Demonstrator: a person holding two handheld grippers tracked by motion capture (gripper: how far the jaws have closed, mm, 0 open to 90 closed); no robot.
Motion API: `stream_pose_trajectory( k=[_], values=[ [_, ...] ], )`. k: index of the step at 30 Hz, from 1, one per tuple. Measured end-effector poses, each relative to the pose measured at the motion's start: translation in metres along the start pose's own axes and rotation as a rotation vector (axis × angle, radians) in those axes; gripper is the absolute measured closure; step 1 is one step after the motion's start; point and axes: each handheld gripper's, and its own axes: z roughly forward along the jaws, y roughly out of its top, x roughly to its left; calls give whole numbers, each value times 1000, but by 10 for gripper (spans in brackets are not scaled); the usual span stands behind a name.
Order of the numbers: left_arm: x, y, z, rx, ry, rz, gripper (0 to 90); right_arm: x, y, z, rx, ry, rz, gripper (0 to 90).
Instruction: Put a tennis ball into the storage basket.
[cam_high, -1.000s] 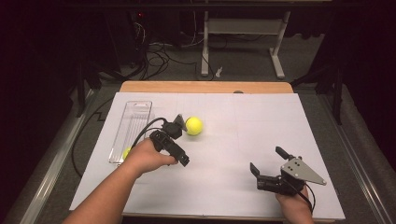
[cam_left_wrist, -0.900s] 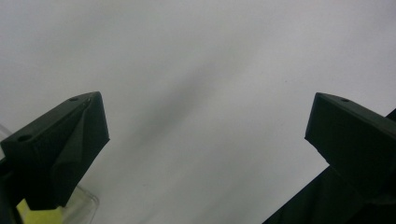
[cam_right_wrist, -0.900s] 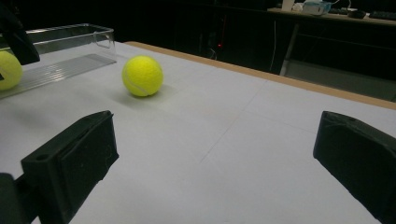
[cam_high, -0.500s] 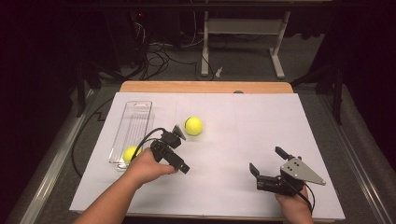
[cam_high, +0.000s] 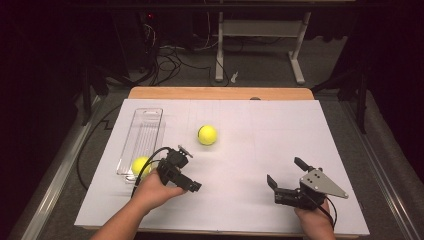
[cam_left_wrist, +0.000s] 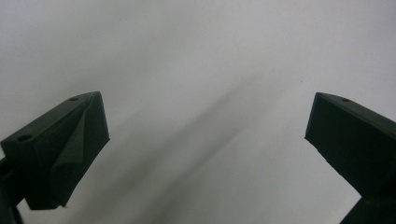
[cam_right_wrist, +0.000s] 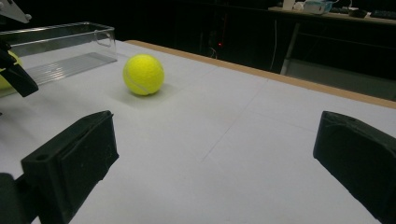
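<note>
Looking down, high view alone catches tray's (cam_high: 150, 120) ball (cam_high: 140, 164).

Two yellow tennis balls are showing. One tennis ball (cam_high: 207, 135) is sitting free on the white counter (cam_high: 260, 125), well apart from the clear tray (cam_high: 145, 131). The other ball (cam_high: 140, 165) is lying inside the tray's near end.

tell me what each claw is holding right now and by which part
Nothing is held. The left claw and right claw both stand open and empty; the tennis ball lies free.
</note>
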Motion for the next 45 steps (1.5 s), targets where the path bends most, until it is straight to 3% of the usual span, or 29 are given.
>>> stream_pose_trajectory(
  k=[5, 8, 13, 23, 33, 45],
  values=[
    [1, -6, 2, -24, -4, -13, 7, 1, -1, 1, 4, 1, -2, 2],
    [1, -8, 3, -14, 31, -14, 7, 1, -1, 2, 10, 2, -3, 2],
    [3, -16, 7, -22, 29, -22, 7, 3, -2, 3, 15, 2, -8, 3],
    [-4, -26, 6, -56, 23, 17, 7, 10, 0, 7, 15, 31, 4, 2],
    [-2, -30, -1, -80, 8, 27, 7, 26, 7, 31, 48, 68, 33, 3],
    [-6, -32, -1, -86, -2, 50, 7, 29, 22, 59, 73, 70, -7, 3]
  ],
)
